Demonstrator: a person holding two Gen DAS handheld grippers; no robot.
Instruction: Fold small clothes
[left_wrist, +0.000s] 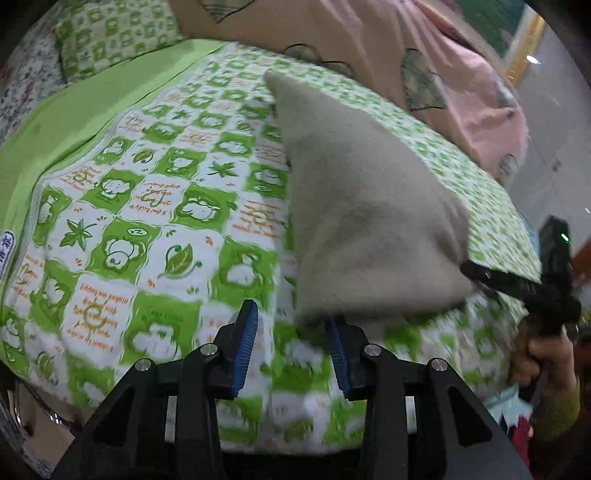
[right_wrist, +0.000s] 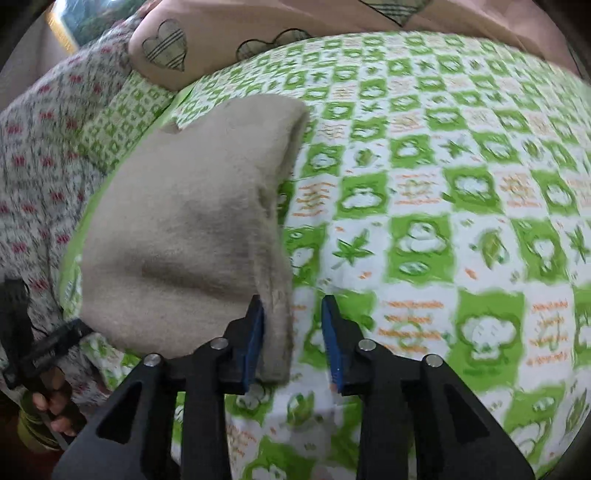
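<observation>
A folded grey-beige fleece garment (right_wrist: 184, 229) is laid on the bed's green-and-white printed cotton sheet (right_wrist: 424, 206). Release step judged underway: right tool (right_wrist: 293, 339) stands parted w/ the cloth's edge between, unpinched; left tool (left_wrist: 291, 350) parted at its corner. Withdrawal needed next; plenty of bare sheet rightward.

Fuzzy matt beige cloth garment (right_wrist: 192, 229)
</observation>
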